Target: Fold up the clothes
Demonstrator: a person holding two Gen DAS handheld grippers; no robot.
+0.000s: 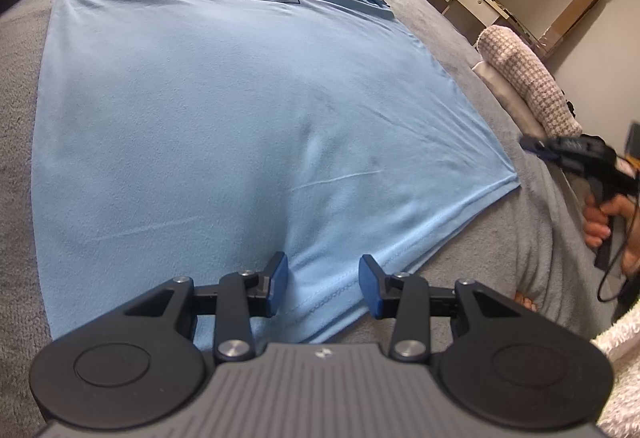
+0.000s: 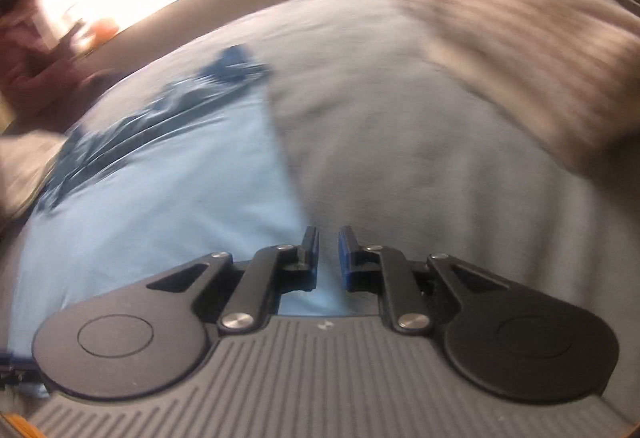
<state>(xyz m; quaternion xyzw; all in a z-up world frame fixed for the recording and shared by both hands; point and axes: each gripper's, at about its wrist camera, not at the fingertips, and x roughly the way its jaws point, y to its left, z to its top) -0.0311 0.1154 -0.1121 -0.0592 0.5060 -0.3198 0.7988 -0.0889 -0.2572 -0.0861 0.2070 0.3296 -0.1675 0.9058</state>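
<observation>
Light blue T-shirt [image 1: 224, 110] spread flat on grey bed blanket [image 1: 500, 246], dark print and bunched sleeves at far end. Left gripper [image 1: 323, 284] over near hem, jaws spread, nothing pinched. Right gripper [image 2: 329, 256] at shirt's side edge: narrow gap, empty; view blurred. Checked pillow [image 1: 528, 82] beyond.

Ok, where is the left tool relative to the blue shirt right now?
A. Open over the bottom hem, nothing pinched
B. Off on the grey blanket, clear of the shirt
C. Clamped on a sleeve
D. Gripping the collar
A: the left tool stands open over the bottom hem of the blue shirt, its pads apart with flat fabric between them.
</observation>
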